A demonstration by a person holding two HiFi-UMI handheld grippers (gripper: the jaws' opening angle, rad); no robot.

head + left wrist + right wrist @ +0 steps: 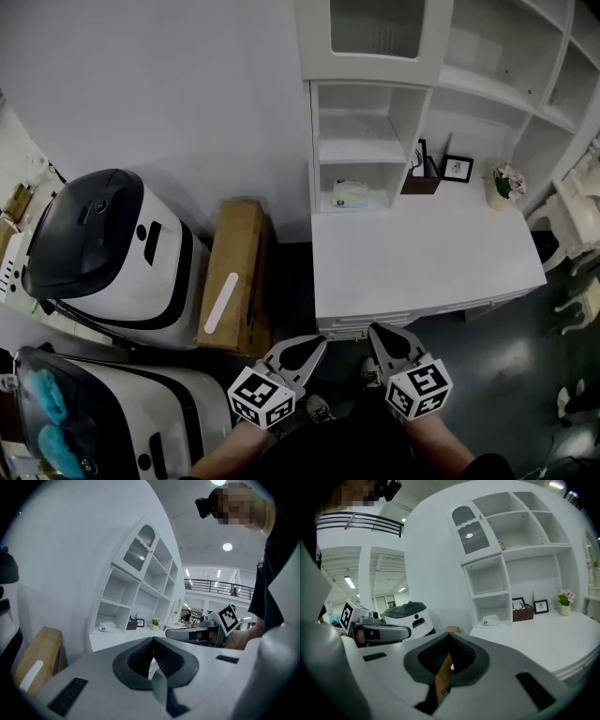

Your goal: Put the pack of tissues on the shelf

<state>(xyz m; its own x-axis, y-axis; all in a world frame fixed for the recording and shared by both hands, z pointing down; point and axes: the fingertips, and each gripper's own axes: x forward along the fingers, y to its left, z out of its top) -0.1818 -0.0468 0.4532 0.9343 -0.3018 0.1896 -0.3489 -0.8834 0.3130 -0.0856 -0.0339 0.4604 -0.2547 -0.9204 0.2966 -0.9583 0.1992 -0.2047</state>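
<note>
**Grippers.** The left gripper [317, 345] and right gripper [376, 334] are at 6 o'clock, low in front of you and short of the counter [422, 258]. On each, the jaws meet at the tips and hold nothing. The gripper views show only background through the slit.

**Floor.** A cardboard box [234, 272] lies at 10 o'clock from the left gripper, just beside the counter's side.
- Risk: if you step forward and left, your foot may catch it.

**Task item.** The pack of tissues [352, 194] is at 12 o'clock, in the lowest compartment of the shelf [361, 150], well apart from both grippers. In my judgement it is already placed.
- Risk: if you reach in with the jaws together, you will shove the soft pack against the back wall instead of gripping it.

**Beyond.** A dark brown box [422, 178] and a picture frame [457, 169] stand at 3 o'clock from the pack, outside the compartment.
- Risk: a wide swing of the right gripper could topple them.
</note>
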